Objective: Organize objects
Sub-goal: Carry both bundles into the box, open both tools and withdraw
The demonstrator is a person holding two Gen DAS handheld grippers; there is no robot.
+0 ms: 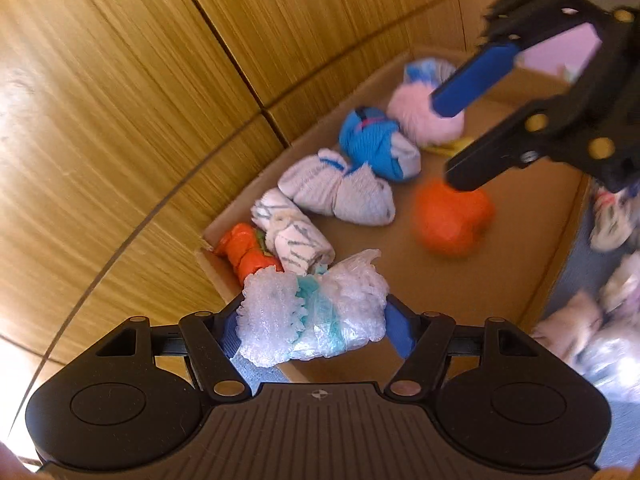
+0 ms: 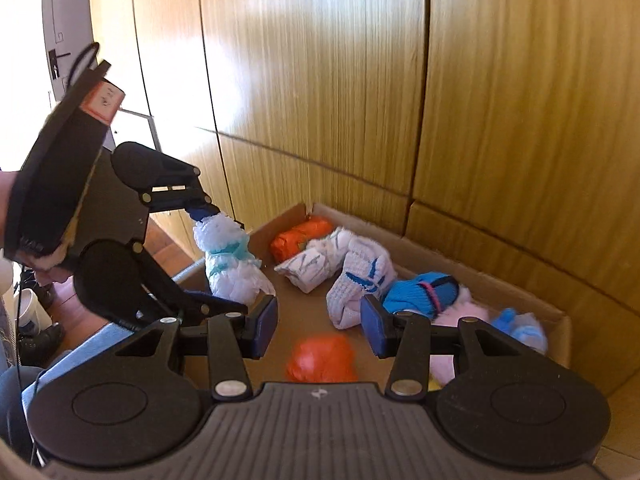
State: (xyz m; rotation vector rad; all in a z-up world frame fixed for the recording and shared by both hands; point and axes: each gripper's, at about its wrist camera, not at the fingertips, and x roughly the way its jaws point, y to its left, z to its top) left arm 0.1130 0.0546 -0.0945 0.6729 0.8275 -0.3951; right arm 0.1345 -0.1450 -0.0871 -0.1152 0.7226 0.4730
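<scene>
Blue pads of the left gripper (image 1: 314, 330) press from both sides on a white and teal fuzzy sock bundle (image 1: 312, 314), held just over the near corner of the cardboard box (image 1: 500, 276); the bundle covers most of both pads, so only their edges show. In the right wrist view the right gripper (image 2: 318, 330) has its jaws apart with nothing between them, hanging above an orange sock ball (image 2: 322, 358) that lies alone on the box floor, its outline smeared by blur and its lower edge cut off by the gripper body. Along the far wall of the box sits a row of rolled pairs: an orange bundle (image 1: 246, 250) in the corner, partly hidden behind a white roll with grey marks (image 1: 290, 232), then a white pair with blue stripes (image 1: 338, 188), a bright blue pair (image 1: 374, 144), a pink fluffy pair (image 1: 424, 116) and a pale blue one (image 1: 424, 70), half covered by the pink pair and the other gripper's finger. Something yellow (image 1: 452, 145) peeks from under the pink pair, too little to identify. Beyond the box's right side, loose socks (image 1: 592, 320) lie on a blue-grey surface, too blurred to sort out. A small pink label (image 2: 105, 102) on the left gripper's casing carries writing too small to read. Wood-grain panels (image 2: 320, 80) stand behind the box.
</scene>
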